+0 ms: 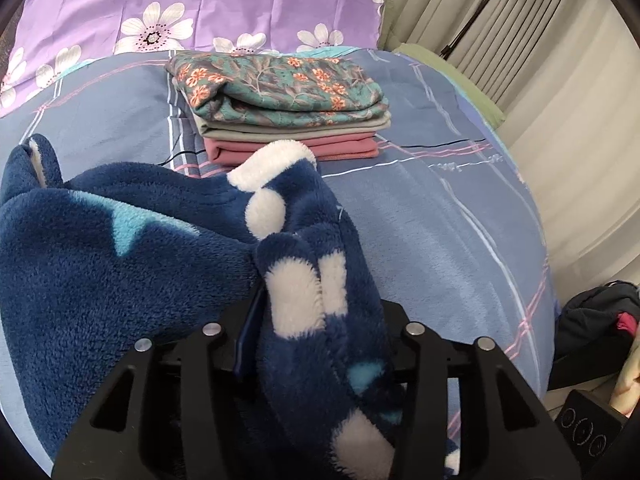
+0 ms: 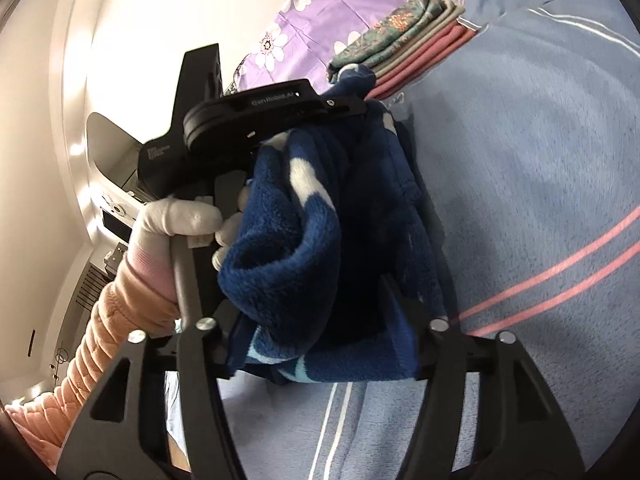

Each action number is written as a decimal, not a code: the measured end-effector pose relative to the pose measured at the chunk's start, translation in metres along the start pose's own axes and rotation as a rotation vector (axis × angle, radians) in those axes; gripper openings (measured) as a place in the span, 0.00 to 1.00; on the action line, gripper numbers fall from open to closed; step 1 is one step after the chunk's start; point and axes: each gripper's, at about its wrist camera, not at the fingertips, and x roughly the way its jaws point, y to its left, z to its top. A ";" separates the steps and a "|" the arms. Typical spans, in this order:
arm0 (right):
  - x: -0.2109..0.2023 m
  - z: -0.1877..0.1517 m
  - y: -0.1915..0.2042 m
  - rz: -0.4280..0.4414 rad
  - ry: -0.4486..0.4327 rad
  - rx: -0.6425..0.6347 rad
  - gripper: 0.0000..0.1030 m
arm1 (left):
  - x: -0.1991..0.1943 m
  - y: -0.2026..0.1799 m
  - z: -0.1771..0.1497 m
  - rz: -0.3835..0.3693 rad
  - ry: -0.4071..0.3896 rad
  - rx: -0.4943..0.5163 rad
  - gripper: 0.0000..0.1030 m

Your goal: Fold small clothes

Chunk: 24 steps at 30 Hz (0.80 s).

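Fleece garment (image 1: 132, 264), navy with white and pale blue patches, fills the left wrist view from 9 o'clock down to 6 o'clock, bunched and partly lifted off a blue plaid bedsheet (image 1: 432, 236). The left gripper (image 1: 316, 320) is clamped on a thick fold of that fleece, which spills over and hides both fingertips. At 12 o'clock sits a stack of folded clothes (image 1: 288, 112): teal floral on top, grey in the middle, pink at the bottom, just beyond the fleece's white edge. A purple flowered pillow (image 1: 192, 8) lies behind the stack.

In the right wrist view, the right gripper (image 2: 320, 332) is also closed on the fleece garment (image 2: 296, 240), pinching a rolled wad at the centre. The left gripper (image 2: 352, 108) appears at 11 o'clock, biting the same cloth from above, held by a white-gloved hand (image 2: 180, 216) at 9 o'clock with a peach quilted sleeve (image 2: 104, 344) behind it.
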 end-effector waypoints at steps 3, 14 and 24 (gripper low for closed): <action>-0.001 0.000 0.001 -0.011 -0.005 0.002 0.63 | -0.003 0.002 0.000 -0.049 -0.014 -0.021 0.50; -0.011 0.001 0.006 -0.013 -0.024 0.015 0.68 | -0.007 -0.004 0.000 -0.097 -0.027 -0.021 0.55; -0.001 0.003 -0.016 -0.010 -0.004 0.114 0.29 | -0.083 -0.020 -0.003 -0.180 -0.170 0.028 0.55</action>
